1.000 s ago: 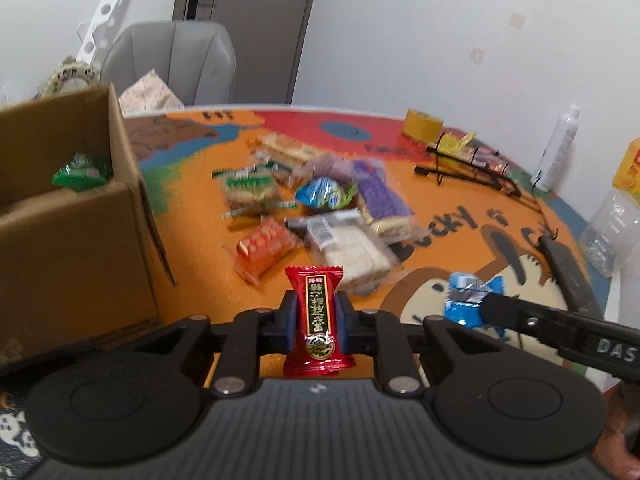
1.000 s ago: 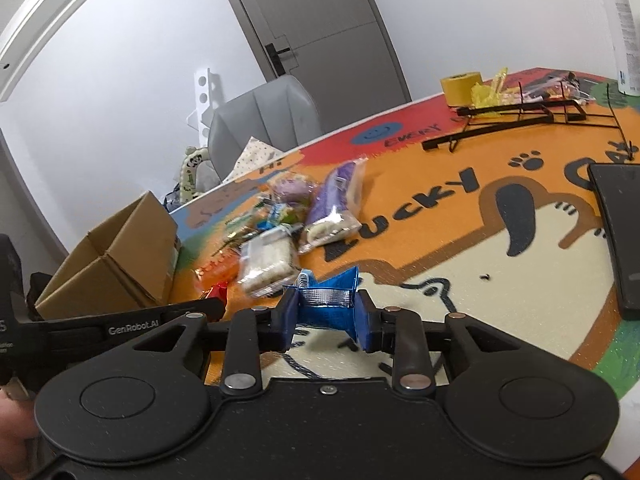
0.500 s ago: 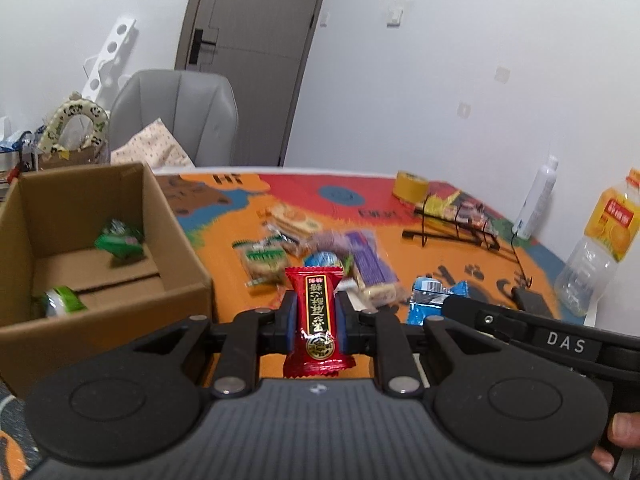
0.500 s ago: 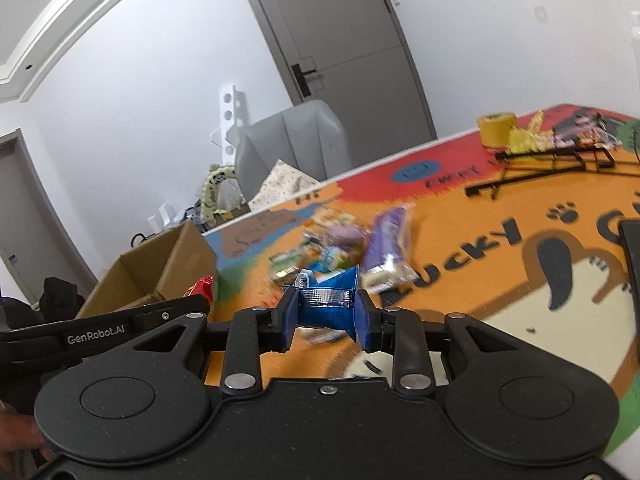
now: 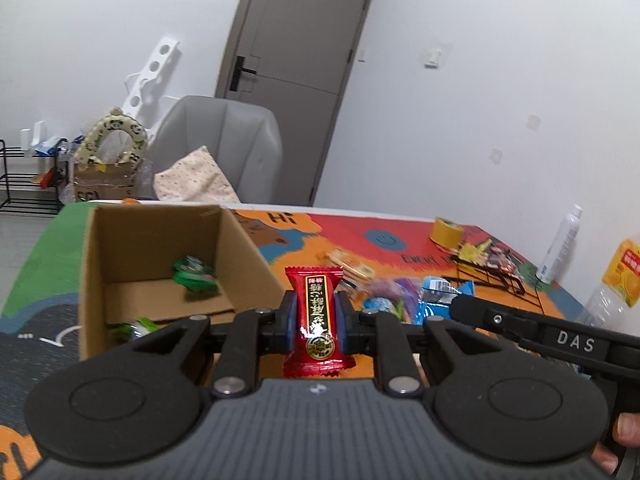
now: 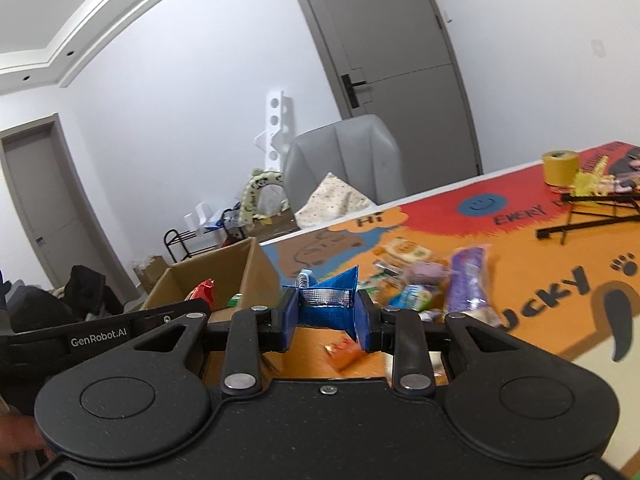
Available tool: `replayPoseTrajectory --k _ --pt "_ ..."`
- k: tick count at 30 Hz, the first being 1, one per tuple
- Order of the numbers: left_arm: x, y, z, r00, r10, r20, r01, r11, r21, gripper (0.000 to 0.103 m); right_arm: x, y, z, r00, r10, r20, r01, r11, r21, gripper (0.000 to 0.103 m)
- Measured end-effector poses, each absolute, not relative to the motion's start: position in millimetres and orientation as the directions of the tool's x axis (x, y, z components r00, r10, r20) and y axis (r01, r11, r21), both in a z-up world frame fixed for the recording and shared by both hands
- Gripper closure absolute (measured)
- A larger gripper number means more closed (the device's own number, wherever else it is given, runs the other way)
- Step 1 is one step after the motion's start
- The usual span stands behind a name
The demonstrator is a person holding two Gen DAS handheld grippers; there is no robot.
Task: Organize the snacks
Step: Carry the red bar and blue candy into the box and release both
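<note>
Beside the cardboard box, left claw pinching glossy red packet, right claw crinkled blue wrapper.

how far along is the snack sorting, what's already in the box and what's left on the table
Done: a few green packets already lie in the cardboard box. In hand: the left gripper is shut on a red candy packet, and the right gripper is shut on a blue packet, both held up near the box. Left: a pile of snacks still lies on the colourful mat, so most remains.
</note>
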State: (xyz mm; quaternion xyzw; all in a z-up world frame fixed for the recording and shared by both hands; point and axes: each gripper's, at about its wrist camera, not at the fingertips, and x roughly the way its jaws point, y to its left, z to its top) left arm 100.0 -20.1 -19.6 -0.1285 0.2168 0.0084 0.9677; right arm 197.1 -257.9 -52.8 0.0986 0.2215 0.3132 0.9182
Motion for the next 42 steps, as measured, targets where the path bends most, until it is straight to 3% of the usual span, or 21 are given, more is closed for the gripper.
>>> replayPoseTrajectory --k 25,30,36,37,39,41,42 --pt "107 58 -29 0.895 0.055 -0.443 -0.215 0.923 -0.320 0.084 210 -177 -44 0.616 0.705 -0.351 -0.638 0.708 0.303 0.075" --pt "104 68 -29 0.894 0.076 -0.442 -0.248 0.905 -0.345 0.078 212 -163 -45 0.595 0.718 -0.362 -0.653 0.694 0.303 0.075" --pt "96 76 -29 0.887 0.097 -0.452 -0.274 0.898 -0.345 0.055 208 -148 -40 0.572 0.734 -0.365 -0.668 0.676 0.311 0.073" --pt "95 76 -28 0.886 0.099 -0.453 -0.276 0.898 -0.343 0.052 207 -146 -38 0.566 0.742 -0.360 -0.672 0.668 0.320 0.066" --pt "92 76 -26 0.886 0.097 -0.454 -0.273 0.900 -0.340 0.046 203 -142 -34 0.568 0.747 -0.345 -0.678 0.662 0.320 0.062" --pt "88 78 -24 0.887 0.102 -0.450 -0.274 0.901 -0.336 0.029 201 -139 -33 0.565 0.749 -0.347 -0.681 0.660 0.317 0.062" --pt "85 78 -22 0.890 0.111 -0.442 -0.278 0.901 -0.333 0.026 201 -139 -34 0.561 0.749 -0.351 -0.679 0.660 0.323 0.062"
